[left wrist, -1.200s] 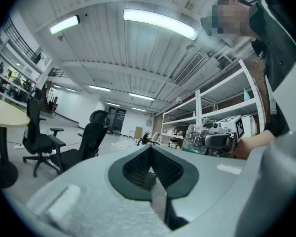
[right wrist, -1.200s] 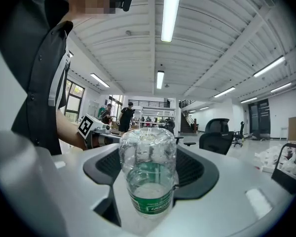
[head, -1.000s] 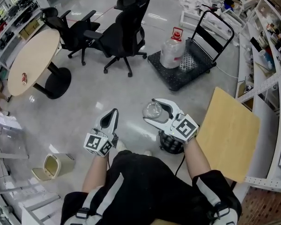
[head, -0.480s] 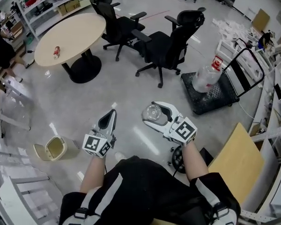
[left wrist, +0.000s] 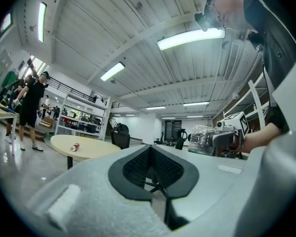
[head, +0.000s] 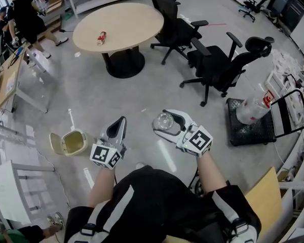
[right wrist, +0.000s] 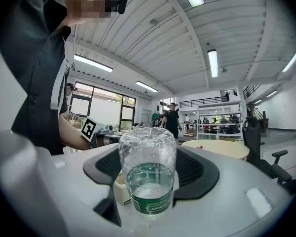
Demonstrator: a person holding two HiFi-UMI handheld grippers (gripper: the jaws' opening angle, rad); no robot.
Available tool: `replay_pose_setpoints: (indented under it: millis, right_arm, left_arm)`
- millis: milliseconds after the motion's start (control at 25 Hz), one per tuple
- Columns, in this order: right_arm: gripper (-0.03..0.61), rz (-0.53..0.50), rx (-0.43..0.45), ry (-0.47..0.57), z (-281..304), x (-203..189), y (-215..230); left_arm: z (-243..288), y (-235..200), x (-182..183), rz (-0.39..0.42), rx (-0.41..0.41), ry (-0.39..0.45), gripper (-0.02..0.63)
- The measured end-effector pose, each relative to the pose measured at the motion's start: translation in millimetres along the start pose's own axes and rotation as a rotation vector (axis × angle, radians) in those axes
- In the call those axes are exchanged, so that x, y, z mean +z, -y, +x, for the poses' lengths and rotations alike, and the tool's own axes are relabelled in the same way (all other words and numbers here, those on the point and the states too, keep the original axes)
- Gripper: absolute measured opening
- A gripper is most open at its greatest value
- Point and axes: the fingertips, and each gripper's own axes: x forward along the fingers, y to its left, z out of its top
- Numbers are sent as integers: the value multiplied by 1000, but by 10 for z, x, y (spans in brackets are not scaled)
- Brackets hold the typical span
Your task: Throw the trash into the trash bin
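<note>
Bottle point(right wrist: 148, 167) was picked up but not binned yet, so I'd call it roughly halfway. My right gripper point(head: 162, 121) had its fingers spread fairly wide and clamped on either side of the clear, crumpled plastic, holding it out in front of me above the floor. Over on my left the trash bin point(head: 68, 143) sat on the floor with its lid flipped open, near my left gripper point(head: 122, 121). The bottle was nowhere over it, so the carry-over and the drop were what's left. Left fingers were closed together on nothing. Its long axis stood upright, crossways to the level fingers. From above I saw it end-on as a circle, and I reckoned the base end was up with the neck pointing at the floor, not dead sure though. A can point(head: 101, 37) lay on the round tabletop point(head: 131, 29) well apart, maybe more trash for later.
</note>
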Motion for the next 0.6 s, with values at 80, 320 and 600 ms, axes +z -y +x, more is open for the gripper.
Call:
replay_pose_setpoints:
  millis: [80,320,600]
  right_arm:
    - [321,-3,30,8,263,50,-15]
    - [321,-20,87,29,882,219,-3]
    - [321,31,210,58,1564,253,-98]
  left_arm:
    - [-98,-248,44,-1,32,4,2]
    - [-364,-853,172,3,127,36,3]
    - [-857,-1337,193,-26,311,40,2]
